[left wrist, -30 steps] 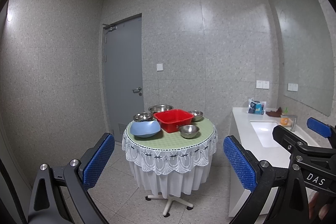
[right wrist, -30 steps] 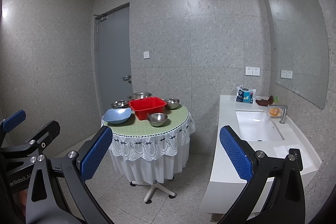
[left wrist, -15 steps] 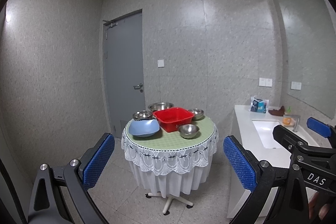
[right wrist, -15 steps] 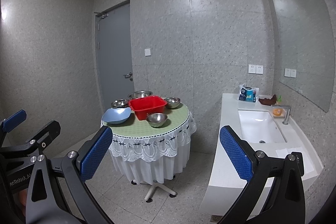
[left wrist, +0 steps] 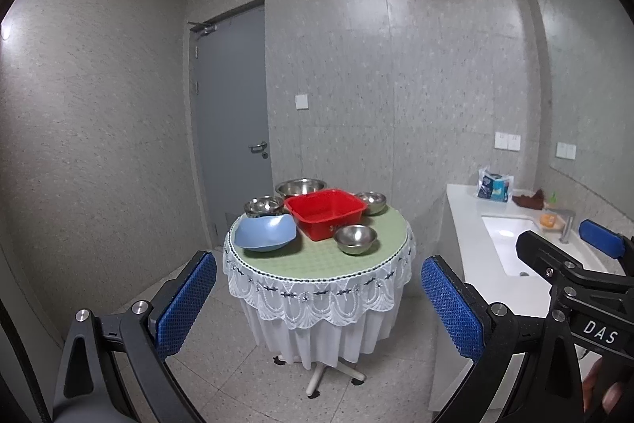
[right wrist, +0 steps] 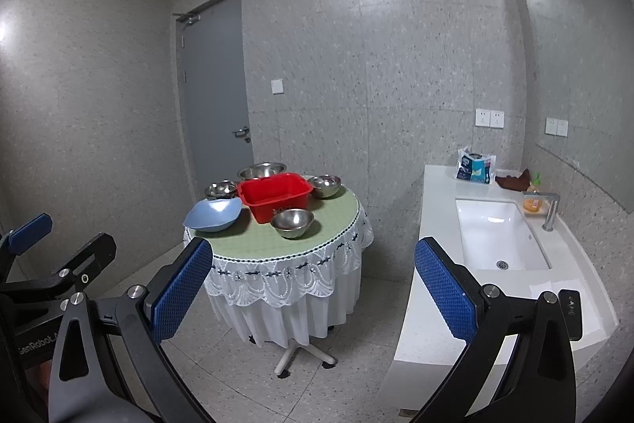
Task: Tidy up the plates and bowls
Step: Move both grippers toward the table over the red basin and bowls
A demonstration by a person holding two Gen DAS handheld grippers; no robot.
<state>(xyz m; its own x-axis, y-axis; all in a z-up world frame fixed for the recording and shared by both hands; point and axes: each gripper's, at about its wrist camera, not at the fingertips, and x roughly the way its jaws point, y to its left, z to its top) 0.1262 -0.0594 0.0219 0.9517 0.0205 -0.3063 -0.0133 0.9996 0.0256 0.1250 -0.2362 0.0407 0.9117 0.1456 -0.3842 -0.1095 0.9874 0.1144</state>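
Closing on table [left wrist: 317, 260]: it sits larger in view than a second ago. Left gripper [left wrist: 319, 298], right gripper [right wrist: 309, 290]: both agape, empty. Blue plate [left wrist: 264, 232], four steel bowls, red basin [left wrist: 325, 212] on top, untouched. You have sorting ahead.

So there's a round table [left wrist: 348, 264] out in the middle of the floor with everything sitting on it. The basin [left wrist: 325, 211] is about dead centre. One bowl [left wrist: 355, 238] sits right in front of it, toward the near edge. A wide dish [left wrist: 264, 232] is at the left edge, just beside the basin. Right behind that dish is another bowl [left wrist: 263, 205]. The biggest bowl [left wrist: 300, 187] is at the far edge, behind the basin, and one more bowl [left wrist: 371, 202] sits at the far right. Off to the right of the table runs a counter [right wrist: 440, 221] with a sink [right wrist: 495, 232] set in it.
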